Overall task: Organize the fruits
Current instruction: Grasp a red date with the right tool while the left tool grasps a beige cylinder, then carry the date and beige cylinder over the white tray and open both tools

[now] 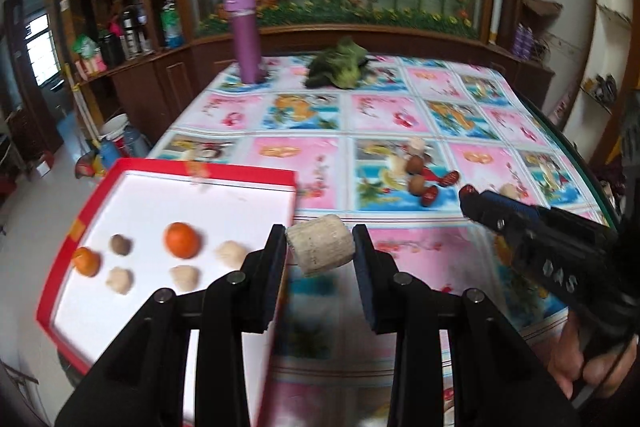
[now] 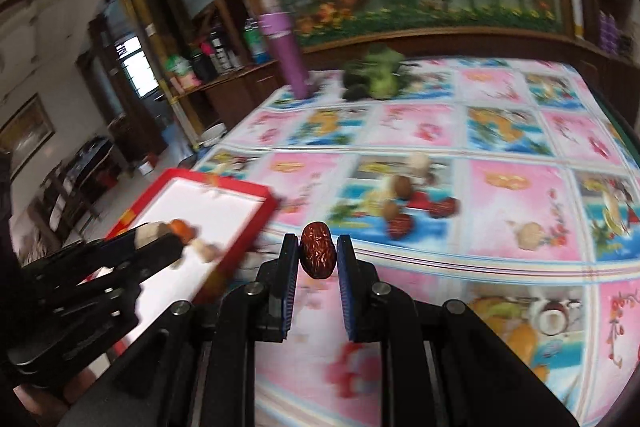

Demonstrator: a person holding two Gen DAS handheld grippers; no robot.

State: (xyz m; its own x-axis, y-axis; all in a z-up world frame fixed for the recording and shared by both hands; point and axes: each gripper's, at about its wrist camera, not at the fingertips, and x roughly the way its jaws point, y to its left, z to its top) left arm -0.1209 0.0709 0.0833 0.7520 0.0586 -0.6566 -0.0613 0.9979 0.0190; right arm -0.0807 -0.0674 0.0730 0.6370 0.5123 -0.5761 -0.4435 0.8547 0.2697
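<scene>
My left gripper (image 1: pixel 320 247) is shut on a pale beige cylinder-shaped piece (image 1: pixel 320 246), held above the table just right of the red box (image 1: pixel 86 211). The box's white floor holds two oranges (image 1: pixel 182 239), a brown nut (image 1: pixel 120 245) and pale lumps (image 1: pixel 230 253). My right gripper (image 2: pixel 318 255) is shut on a wrinkled red date (image 2: pixel 317 254), held above the table. The right gripper also shows in the left wrist view (image 1: pixel 472 197). A small pile of dates, nuts and pale pieces (image 1: pixel 420 175) lies on the tablecloth; it also shows in the right wrist view (image 2: pixel 408 199).
A purple tube (image 1: pixel 245 35) and a green leafy bundle (image 1: pixel 340 65) stand at the table's far side. The table (image 1: pixel 420 91) has a bright fruit-print cloth. The red box overhangs the table's left edge. Shelves with bottles (image 1: pixel 132 31) line the far left wall.
</scene>
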